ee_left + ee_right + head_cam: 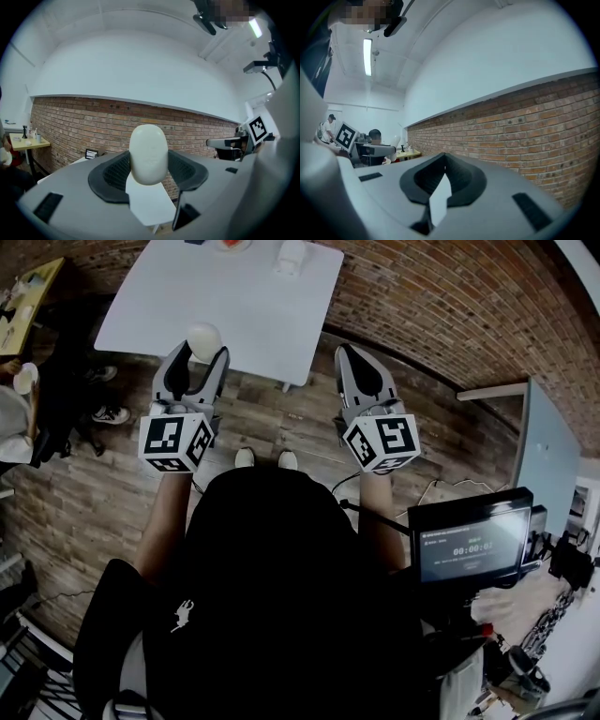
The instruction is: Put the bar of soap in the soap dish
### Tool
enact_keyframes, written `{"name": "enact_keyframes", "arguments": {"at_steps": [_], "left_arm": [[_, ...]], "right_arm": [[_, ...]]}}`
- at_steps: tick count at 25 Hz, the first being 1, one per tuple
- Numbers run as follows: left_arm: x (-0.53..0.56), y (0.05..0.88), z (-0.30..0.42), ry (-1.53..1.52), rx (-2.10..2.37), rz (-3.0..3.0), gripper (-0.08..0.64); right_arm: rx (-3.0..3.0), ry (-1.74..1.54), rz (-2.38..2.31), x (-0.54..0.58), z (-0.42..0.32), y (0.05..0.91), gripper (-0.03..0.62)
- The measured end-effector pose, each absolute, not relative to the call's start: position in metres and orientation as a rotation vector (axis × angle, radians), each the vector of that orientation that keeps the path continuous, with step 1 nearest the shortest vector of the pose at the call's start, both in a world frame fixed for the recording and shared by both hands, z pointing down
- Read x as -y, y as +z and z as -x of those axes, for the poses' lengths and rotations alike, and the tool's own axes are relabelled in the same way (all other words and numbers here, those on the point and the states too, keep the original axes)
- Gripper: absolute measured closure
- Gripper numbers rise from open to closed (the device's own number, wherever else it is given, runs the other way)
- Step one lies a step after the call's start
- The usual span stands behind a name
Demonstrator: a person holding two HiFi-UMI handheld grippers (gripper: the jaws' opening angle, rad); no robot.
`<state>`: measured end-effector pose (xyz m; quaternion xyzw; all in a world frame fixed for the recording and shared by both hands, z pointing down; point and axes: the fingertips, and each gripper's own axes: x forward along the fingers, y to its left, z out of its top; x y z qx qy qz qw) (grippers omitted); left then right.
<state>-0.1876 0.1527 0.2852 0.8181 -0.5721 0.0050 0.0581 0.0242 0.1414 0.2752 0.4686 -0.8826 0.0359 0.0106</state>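
My left gripper (pixel 203 348) is shut on a white oval bar of soap (pixel 203 337), held in the air over the near edge of the white table (pixel 225 306). In the left gripper view the soap (pixel 148 152) stands up between the dark pads (pixel 112 173) of the left gripper (pixel 148 165). My right gripper (pixel 346 352) hangs beside the table's near right corner, shut and empty, and its jaws (pixel 443 163) meet at the tips. At the table's far edge sit a small round dish (pixel 232 244) with something orange and a white object (pixel 292 257).
A brick wall (pixel 450 306) runs behind and to the right of the table, above a wooden floor (pixel 272 418). A screen with a timer (pixel 473 545) stands at my right and a grey panel (pixel 548 442) beyond it. A seated person (pixel 19 418) and a yellow table (pixel 28 292) are at the left.
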Motion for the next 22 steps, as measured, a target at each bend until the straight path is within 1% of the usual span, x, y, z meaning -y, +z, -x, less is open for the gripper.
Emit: {"name": "enact_keyframes", "arguments": {"at_steps": [9,22], "left_arm": [[-0.144,0.281,0.188,0.019,1.691,-2.519,0.302],[-0.126,0.277,0.210,0.005,1.639,-2.548,0.302]], "right_arm": [[2.727,0.111,-1.488,-0.138,-0.019,0.273,0.588],[2.686,0.102,-1.549,-0.129,0.001,0.267,0.588]]}}
